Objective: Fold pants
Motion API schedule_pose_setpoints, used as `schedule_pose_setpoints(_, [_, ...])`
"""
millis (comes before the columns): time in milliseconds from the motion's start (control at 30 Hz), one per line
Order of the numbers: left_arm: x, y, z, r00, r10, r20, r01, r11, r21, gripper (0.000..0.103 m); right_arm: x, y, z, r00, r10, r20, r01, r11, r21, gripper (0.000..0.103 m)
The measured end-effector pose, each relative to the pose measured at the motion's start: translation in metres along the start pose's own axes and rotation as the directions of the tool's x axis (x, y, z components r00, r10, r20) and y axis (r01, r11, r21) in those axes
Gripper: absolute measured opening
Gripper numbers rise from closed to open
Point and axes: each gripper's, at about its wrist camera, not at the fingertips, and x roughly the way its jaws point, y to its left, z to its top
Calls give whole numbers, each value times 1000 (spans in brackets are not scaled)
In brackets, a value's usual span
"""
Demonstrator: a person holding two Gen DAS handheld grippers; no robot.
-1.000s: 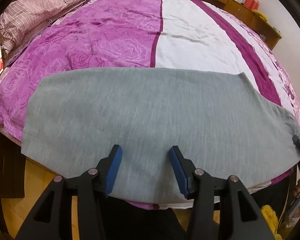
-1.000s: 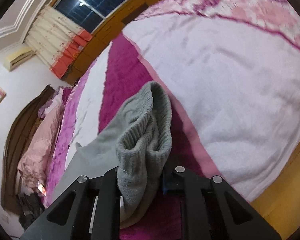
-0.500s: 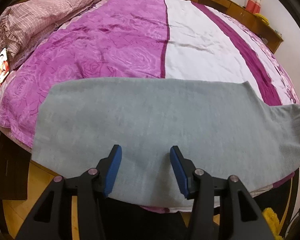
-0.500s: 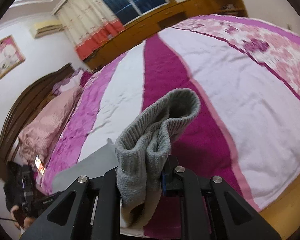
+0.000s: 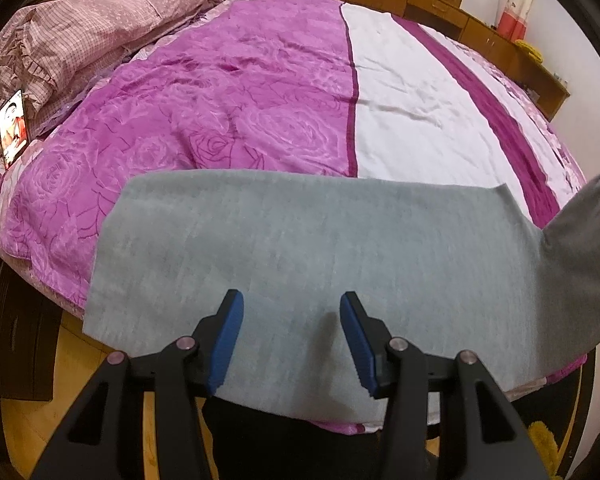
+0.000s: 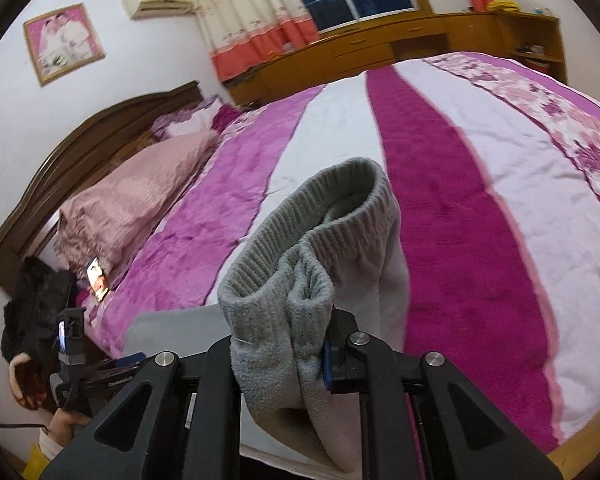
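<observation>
The grey pants (image 5: 320,256) lie flat across the near edge of the bed (image 5: 260,92), on its purple and white quilt; toward 3 o'clock in the left wrist view one end lifts off the quilt and rises out of the picture. The left gripper (image 5: 292,332) hangs above the flat cloth at 6 o'clock, its blue-padded fingers (image 5: 228,336) spread apart with nothing pinched between them. In the right wrist view the right gripper (image 6: 284,356) has its fingers pressed onto the ribbed cuffs of the pants (image 6: 300,280), which bunch up in a loop above the fingers and hang down below them. A pink pillow (image 5: 100,28) sits at 10 o'clock in the left view, with a phone (image 5: 14,128) propped at 9 o'clock. At 8 o'clock in the right view, a person's hand (image 6: 24,372) holds the other gripper.
</observation>
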Motion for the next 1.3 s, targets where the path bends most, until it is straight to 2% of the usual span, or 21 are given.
schedule_pose_setpoints(333, [5, 9, -1, 1000, -23, 4, 23, 1000, -21, 53, 57, 49, -19, 994, 21, -109, -30, 996, -80, 9])
schedule_pose_setpoints(600, [7, 9, -2, 1000, -26, 12, 26, 999, -20, 53, 106, 56, -47, 976, 2, -217, -25, 994, -103, 9])
schedule_pose_setpoints(767, [6, 7, -2, 999, -39, 15, 39, 999, -22, 53, 128, 55, -63, 960, -9, -279, -23, 993, -112, 13])
schedule_pose_setpoints(867, [5, 2, -3, 999, -48, 15, 48, 999, -16, 53, 135, 52, -71, 949, -2, -315, -37, 993, -116, 22])
schedule_pose_setpoints(1033, [0, -11, -3, 996, -86, 12, 87, 996, -3, 53, 128, 59, -74, 943, 36, -330, -84, 988, -130, 37])
schedule_pose_setpoints(1133, [-4, -21, -2, 994, -108, 17, 107, 994, 18, 53, 118, 64, -77, 936, 58, -346, -114, 983, -144, 42])
schedule_pose_setpoints(1300, [-12, -44, 1, 989, -144, 26, 142, 987, 72, 53, 99, 63, -82, 919, 75, -386, -144, 978, -151, 42])
